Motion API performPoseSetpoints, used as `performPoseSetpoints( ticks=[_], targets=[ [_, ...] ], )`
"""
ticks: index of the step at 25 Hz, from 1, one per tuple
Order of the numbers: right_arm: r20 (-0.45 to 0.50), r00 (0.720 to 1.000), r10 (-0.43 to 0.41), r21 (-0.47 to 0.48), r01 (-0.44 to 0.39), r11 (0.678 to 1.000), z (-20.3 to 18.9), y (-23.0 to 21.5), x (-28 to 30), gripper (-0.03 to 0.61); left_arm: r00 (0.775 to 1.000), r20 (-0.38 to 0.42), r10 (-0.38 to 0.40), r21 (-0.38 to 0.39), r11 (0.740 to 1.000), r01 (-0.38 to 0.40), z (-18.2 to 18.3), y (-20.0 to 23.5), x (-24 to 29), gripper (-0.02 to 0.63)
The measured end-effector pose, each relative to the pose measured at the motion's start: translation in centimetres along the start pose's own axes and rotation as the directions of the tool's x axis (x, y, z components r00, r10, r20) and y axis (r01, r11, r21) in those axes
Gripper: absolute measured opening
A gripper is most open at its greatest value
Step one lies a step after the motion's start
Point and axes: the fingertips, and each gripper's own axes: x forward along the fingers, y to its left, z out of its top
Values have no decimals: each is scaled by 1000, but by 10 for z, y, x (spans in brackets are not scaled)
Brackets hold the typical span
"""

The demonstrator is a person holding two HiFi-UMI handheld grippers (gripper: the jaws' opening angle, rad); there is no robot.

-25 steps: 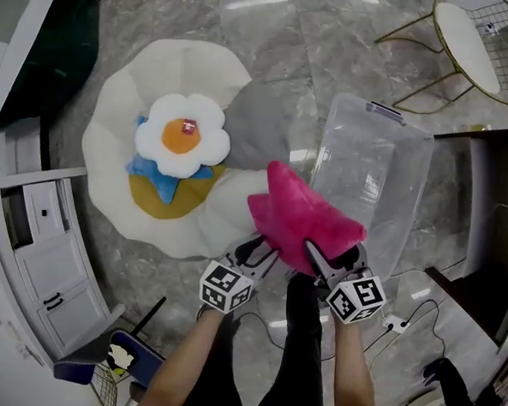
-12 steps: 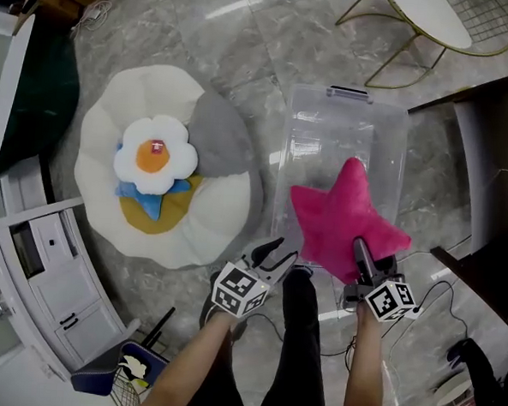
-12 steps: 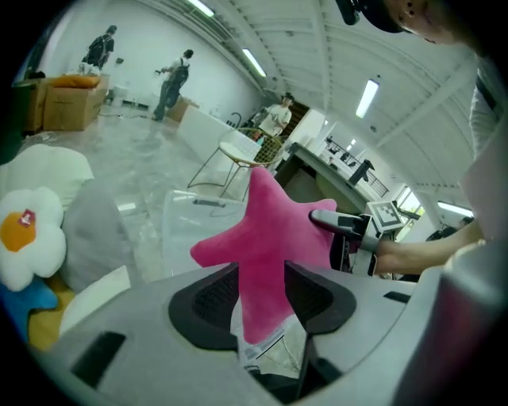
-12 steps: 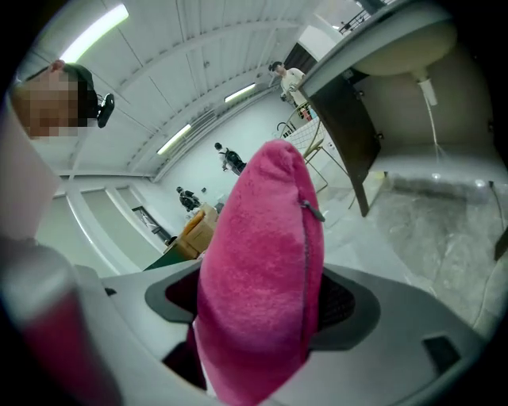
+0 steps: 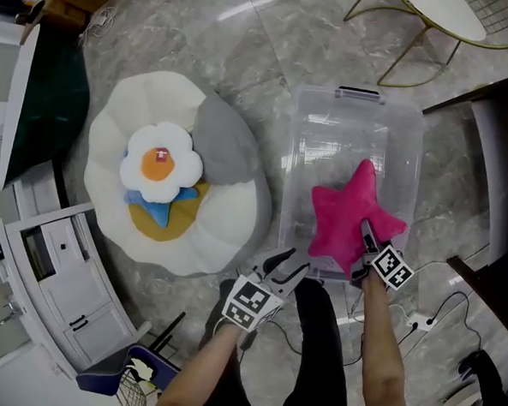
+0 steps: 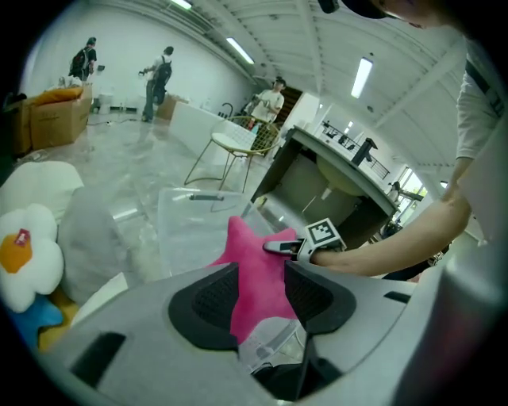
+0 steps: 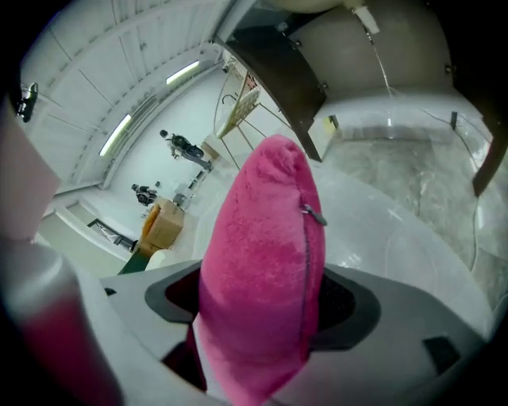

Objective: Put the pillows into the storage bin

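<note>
Star pillow [image 5: 347, 216] sitting inside bin [image 5: 307, 150], right claw [image 5: 364, 232] pinching one of its points. Looking light, soft and squashy; plush giving good grip, so thick point or seam edge seeming best hold. Left claw [image 5: 283, 265] standing spread and empty, just outside bin's near wall. Second ago, both claws were at pillow over bin's near corner; now it is resting well inside, left claw having pulled away. Flower pillow [image 5: 159, 162] waiting on white cushion [image 5: 222, 226].
</note>
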Motion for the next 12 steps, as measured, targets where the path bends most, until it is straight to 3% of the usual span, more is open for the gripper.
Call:
performPoseSetpoints(
  ticks=[4,9,12],
  targets=[
    [-105,994,-40,-11,39,999,-34,-12,39,383,999,0,33,18,999,-33,-1,11,0,183],
    [-173,985,-10,-23,6,1000,-54,-1,73,383,998,-9,58,-39,998,-58,-18,24,-8,183],
    [-208,978,-32,16,36,999,-66,-7,93,388,997,-10,78,-65,995,-79,-28,36,-12,183]
  ],
)
